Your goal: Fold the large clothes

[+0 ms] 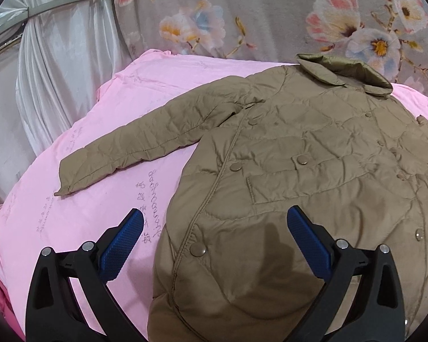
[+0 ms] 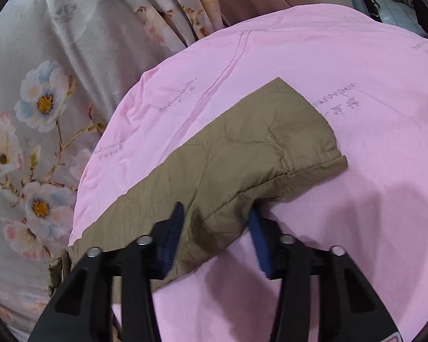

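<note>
A khaki quilted jacket lies front-up on the pink quilt, collar at the far side, snap buttons showing, one sleeve stretched out to the left. My left gripper hovers open over the jacket's near left edge, one blue pad above the quilt, the other above the fabric. In the right wrist view the other sleeve lies across the quilt with its cuff far right. My right gripper is shut on this sleeve; the fabric humps up between the pads.
Grey floral curtains hang behind the bed and also fill the left of the right wrist view as floral fabric. White satin drapes stand at the left. The quilt's edge drops off near the drapes.
</note>
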A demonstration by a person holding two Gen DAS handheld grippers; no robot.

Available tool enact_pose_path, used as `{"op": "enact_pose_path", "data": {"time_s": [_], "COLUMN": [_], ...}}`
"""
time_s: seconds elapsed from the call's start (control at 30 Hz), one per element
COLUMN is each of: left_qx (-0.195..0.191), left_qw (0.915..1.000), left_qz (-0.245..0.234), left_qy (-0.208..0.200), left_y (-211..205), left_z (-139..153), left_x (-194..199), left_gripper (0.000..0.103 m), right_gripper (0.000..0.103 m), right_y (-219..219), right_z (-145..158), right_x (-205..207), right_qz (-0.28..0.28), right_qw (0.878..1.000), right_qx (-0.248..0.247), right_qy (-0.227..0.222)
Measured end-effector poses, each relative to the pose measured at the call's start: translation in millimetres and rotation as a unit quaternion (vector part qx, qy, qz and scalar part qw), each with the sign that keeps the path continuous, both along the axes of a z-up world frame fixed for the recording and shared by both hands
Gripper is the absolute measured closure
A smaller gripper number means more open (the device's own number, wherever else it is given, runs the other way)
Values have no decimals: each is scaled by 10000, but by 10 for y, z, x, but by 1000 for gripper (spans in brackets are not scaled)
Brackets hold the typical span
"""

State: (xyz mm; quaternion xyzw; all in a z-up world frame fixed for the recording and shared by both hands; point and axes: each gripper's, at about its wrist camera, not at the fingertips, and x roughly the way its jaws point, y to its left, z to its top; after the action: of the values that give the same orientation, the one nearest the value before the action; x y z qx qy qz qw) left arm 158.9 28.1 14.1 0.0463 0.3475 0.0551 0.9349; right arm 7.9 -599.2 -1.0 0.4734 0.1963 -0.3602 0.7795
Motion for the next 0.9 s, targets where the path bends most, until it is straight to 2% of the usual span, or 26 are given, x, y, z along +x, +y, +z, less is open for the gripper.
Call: {"op": "enact_pose_path", "data": {"time_s": [0.03, 0.1, 0.2, 0.3, 0.33, 0.4, 0.47, 0.57, 0.63, 0.7, 0.77, 0.83, 0.9], "left_qx": [-1, -14, -63, -168, -188, -263, -375, -515, -589, -648, -705, -769, -881], "left_qw": [10000, 10000, 9998, 9995, 9994, 9991, 9987, 9981, 9977, 9974, 9970, 9966, 9957], "left_qz": [35, 78, 161, 234, 245, 266, 269, 270, 253, 236, 209, 187, 136], "left_qy": [20, 36, 32, 100, 134, 212, 201, 191, 214, 228, 225, 235, 264], "left_y": [25, 56, 114, 168, 180, 210, 239, 274, 289, 292, 300, 312, 328], "left_z": [-19, -38, -60, -130, -158, -215, -217, -236, -246, -253, -254, -259, -268], "left_x": [12, 20, 30, 56, 60, 68, 58, 55, 63, 68, 71, 71, 82], "left_gripper": [5, 5, 5, 5, 5, 5, 5, 5, 5, 5, 5, 5, 5], "right_gripper": [93, 95, 96, 96, 96, 97, 97, 97, 95, 90, 77, 50, 41], "right_y": [9, 111, 499, 1119, 1385, 1879, 2354, 3045, 3457, 3853, 4185, 4403, 4556], "right_z": [46, 242, 754, 1303, 1471, 1694, 1794, 1760, 1619, 1422, 1180, 1014, 955], "right_x": [75, 221, 484, 803, 925, 1148, 1372, 1723, 1940, 2120, 2226, 2268, 2233], "right_qz": [58, 199, 706, 1452, 1756, 2314, 2880, 3688, 4114, 4518, 4841, 5071, 5199], "right_qw": [9999, 9988, 9891, 9660, 9542, 9318, 9095, 8780, 8602, 8427, 8270, 8151, 8058], "right_qx": [-87, -436, -1252, -2040, -2299, -2639, -2818, -2857, -2852, -2814, -2794, -2739, -2764], "right_qy": [-13, -48, -318, -650, -759, -922, -1024, -1074, -976, -805, -608, -594, -632]}}
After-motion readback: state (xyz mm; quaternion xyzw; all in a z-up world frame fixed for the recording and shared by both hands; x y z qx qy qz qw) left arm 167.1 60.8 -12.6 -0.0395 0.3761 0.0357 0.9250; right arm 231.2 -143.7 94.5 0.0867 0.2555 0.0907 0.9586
